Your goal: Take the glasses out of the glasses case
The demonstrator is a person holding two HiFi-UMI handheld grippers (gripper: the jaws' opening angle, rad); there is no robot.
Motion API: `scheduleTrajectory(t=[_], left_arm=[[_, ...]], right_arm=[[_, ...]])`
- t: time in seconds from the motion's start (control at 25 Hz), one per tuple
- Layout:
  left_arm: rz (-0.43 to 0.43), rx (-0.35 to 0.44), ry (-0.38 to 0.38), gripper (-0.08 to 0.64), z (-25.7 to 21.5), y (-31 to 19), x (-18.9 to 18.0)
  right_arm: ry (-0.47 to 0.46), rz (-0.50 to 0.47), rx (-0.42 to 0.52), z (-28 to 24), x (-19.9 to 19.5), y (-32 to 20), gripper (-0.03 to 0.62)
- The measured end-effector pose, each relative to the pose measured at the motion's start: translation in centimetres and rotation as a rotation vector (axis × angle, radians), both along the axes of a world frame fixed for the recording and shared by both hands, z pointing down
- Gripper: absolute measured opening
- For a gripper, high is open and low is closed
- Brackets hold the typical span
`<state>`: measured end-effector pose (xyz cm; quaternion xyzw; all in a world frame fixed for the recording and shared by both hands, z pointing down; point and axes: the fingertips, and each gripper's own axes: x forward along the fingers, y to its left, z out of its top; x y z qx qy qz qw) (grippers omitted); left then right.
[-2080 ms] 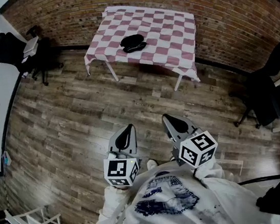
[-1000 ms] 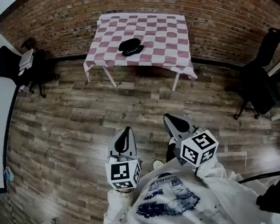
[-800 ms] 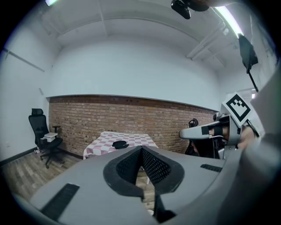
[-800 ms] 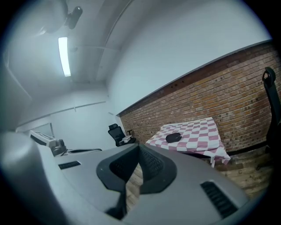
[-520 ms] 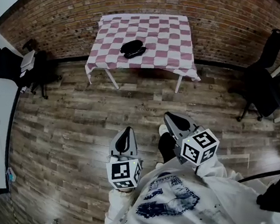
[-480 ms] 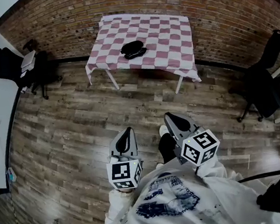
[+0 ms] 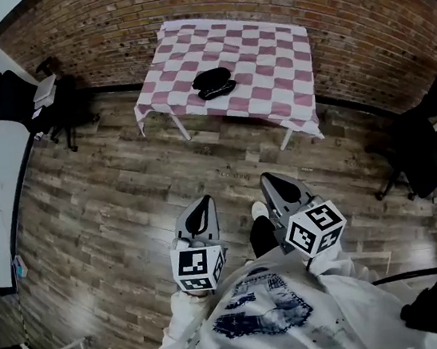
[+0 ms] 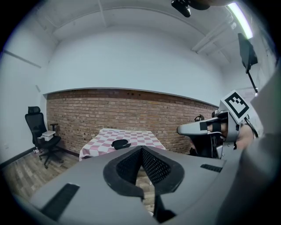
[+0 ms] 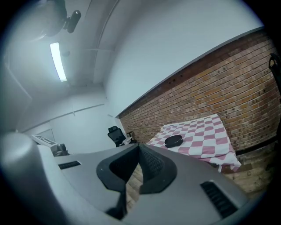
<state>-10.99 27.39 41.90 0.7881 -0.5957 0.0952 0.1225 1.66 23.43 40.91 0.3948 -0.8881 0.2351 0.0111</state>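
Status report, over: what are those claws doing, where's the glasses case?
Fingers shut, empty: left gripper, right gripper. On checkered table: glasses case, well ahead across wood floor. No obstacle seen between.

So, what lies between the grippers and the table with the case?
Only wooden floor, in the head view; the case sits on the table.

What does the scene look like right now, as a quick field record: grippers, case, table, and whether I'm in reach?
left gripper: jaws together, nothing between them
right gripper: jaws together, nothing between them
glasses case: black, looks closed, lying on the table, untouched
glasses: not visible
table: pink-and-white checked cover, standing by the brick wall
reach: wooden floor lies between both grippers and the table; case likely out of reach from here
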Motion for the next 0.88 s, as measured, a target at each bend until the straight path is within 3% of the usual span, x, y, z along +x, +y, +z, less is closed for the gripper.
scheduleTrajectory(t=[0.32,0.88], left_arm=[[-0.029,-0.002,-0.020,0.009,-1.0,-7.7,-0.2],[-0.025,-0.007,-0.036,0.009,-1.4,-20.6,2.4]], right_arm=[[-0.015,-0.046,0.002,-0.7,-0.7,-7.8,0.013],[-0.032,-0.057,-0.004,-0.9,1.5,-20.5,0.012]])
